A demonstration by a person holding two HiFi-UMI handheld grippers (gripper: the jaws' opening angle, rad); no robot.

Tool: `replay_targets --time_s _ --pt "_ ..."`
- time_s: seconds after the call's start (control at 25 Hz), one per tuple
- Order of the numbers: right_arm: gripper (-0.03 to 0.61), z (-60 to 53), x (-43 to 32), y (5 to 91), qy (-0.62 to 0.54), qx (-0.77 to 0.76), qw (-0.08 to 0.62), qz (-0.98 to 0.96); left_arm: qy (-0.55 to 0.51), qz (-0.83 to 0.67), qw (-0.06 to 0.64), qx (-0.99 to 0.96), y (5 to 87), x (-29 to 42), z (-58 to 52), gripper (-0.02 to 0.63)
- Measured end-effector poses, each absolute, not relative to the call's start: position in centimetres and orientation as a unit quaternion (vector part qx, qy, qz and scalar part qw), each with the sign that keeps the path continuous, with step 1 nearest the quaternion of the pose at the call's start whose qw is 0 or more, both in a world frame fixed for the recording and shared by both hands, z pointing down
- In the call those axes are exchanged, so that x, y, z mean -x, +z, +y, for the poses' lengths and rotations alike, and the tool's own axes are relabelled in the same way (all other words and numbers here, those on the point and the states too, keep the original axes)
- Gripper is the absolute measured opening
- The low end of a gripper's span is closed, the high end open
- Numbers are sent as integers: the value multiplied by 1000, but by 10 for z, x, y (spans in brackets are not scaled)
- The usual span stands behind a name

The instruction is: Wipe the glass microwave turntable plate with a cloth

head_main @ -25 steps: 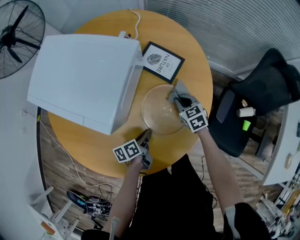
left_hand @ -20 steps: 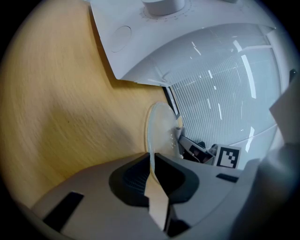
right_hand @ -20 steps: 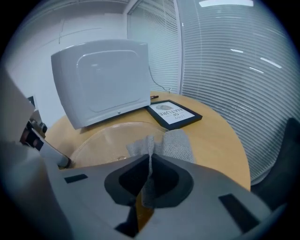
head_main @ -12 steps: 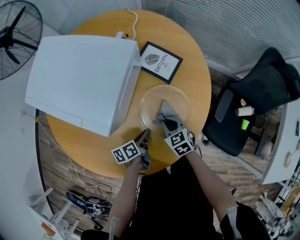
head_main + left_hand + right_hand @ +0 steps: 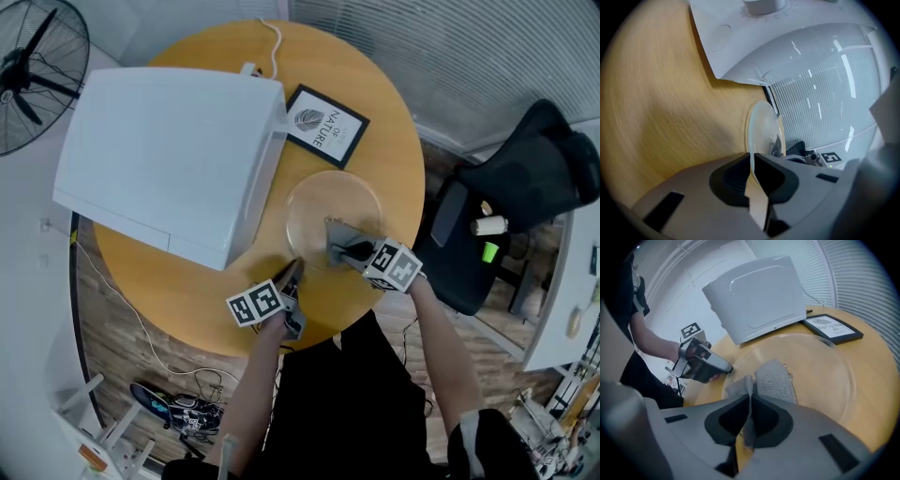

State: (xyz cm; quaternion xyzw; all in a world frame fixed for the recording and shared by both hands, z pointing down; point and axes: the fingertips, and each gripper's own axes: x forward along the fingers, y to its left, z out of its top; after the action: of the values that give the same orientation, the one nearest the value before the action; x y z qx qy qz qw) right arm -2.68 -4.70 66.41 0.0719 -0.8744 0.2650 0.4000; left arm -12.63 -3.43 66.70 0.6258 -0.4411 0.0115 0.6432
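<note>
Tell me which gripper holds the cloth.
The right gripper, shut on the grey cloth lying on the glass plate; the left gripper instead clamps the plate's near rim.

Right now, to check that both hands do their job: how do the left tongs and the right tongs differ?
The left tongs pinch the rim of the glass plate at its near edge; the right tongs pinch a grey cloth lying on that plate. The left tongs sit outside the plate; the right tongs reach over it. Both are shut on something.
</note>
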Motion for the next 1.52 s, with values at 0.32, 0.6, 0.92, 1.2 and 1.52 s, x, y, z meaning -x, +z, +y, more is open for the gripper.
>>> replay_targets --time_s 0.32,0.6,0.92,1.2,1.52 --pt "23 -127 -28 664 285 -312 351 -836 13 -435 637 -636 666 126 -33 26" --pt "23 -123 -24 644 181 -414 354 -819 2 -444 632 -635 666 126 -35 29" --pt "23 -88 -26 595 171 -431 311 -830 -31 -444 641 -625 664 132 -27 32" --pt "23 -47 -66 567 181 -470 266 -822 -18 -456 623 -635 647 138 4 20" --pt "23 9 -105 521 165 -491 205 -830 -6 -458 556 -694 597 111 39 -2"
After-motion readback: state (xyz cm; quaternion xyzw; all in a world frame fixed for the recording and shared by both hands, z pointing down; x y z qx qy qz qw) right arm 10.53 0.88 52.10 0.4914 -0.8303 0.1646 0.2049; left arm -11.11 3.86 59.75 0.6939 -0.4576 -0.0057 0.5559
